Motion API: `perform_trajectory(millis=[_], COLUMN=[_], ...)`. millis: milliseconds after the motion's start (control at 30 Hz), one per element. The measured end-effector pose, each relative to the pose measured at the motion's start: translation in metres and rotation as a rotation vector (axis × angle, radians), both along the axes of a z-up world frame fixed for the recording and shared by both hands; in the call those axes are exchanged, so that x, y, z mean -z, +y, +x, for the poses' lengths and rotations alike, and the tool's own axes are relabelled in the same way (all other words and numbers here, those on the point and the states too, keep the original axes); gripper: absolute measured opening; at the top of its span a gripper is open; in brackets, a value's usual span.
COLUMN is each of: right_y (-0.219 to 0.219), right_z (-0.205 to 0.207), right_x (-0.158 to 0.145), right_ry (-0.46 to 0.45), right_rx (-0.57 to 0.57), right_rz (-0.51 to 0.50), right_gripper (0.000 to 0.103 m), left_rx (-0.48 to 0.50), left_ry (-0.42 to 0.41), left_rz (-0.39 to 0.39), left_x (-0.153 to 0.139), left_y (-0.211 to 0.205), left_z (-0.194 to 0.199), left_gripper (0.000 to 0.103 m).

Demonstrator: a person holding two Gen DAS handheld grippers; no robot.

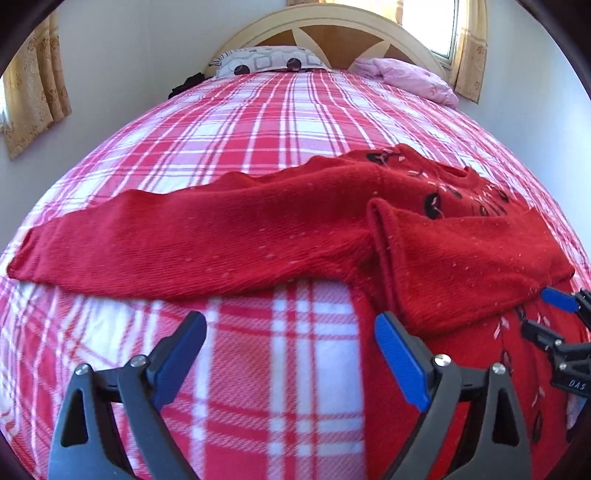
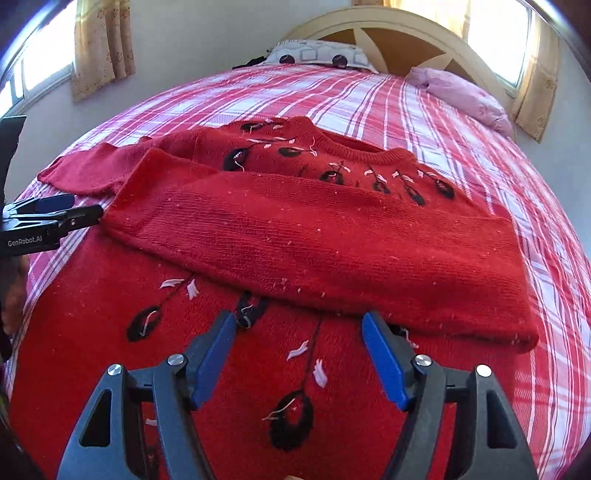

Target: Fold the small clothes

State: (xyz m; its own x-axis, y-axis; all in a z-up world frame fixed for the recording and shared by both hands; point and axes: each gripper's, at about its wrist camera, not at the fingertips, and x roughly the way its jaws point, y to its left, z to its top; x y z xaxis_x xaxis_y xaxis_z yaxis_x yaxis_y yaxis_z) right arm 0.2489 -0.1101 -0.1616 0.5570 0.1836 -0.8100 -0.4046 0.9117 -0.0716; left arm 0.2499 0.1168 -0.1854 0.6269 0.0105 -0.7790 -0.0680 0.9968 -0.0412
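Observation:
A red knit sweater (image 2: 295, 229) with black and white embroidered flowers lies flat on the bed. Its right sleeve (image 2: 332, 251) is folded across the chest. Its left sleeve (image 1: 184, 240) stretches out straight to the left. My left gripper (image 1: 291, 336) is open and empty, low over the plaid blanket just in front of the left sleeve, at the sweater's left edge. My right gripper (image 2: 299, 332) is open and empty over the sweater's lower front, just below the folded sleeve. The right gripper also shows at the edge of the left wrist view (image 1: 554, 317).
The bed has a red and white plaid blanket (image 1: 258, 122). A patterned pillow (image 1: 266, 61) and a pink bundle of cloth (image 1: 410, 77) lie by the wooden headboard (image 1: 332, 33). Curtained windows flank the bed. The left gripper's side shows in the right wrist view (image 2: 51, 218).

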Motion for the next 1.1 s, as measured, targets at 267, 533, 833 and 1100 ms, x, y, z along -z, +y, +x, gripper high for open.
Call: perform_trajectory(millis=[267,533,833,1100], right_y=[0.002,-0.002,-0.004,-0.004], right_z=[-0.008,-0.006,-0.007,-0.007], right_x=[0.006,0.008,0.009,0.008], right_ry=[-0.017,-0.015,-0.018,-0.020], right_rx=[0.006,0.019,0.018,0.019], right_rz=[0.001,0.024,0.040,0.038], right_gripper=[0.076,0.081,0.082,0.082], left_rx=[-0.057,-0.081,-0.353,-0.609], left_ry=[0.028,0.036,0.055,0.015], left_rz=[0.030,0.103,0.110,-0.047], left_x=[0.005,-0.002,-0.006,-0.003], left_y=[0.031,0.063,0.174,0.255], left_z=[0.001,-0.003,-0.018,-0.031], left_gripper=[0.096,0.097,0.097,0.095])
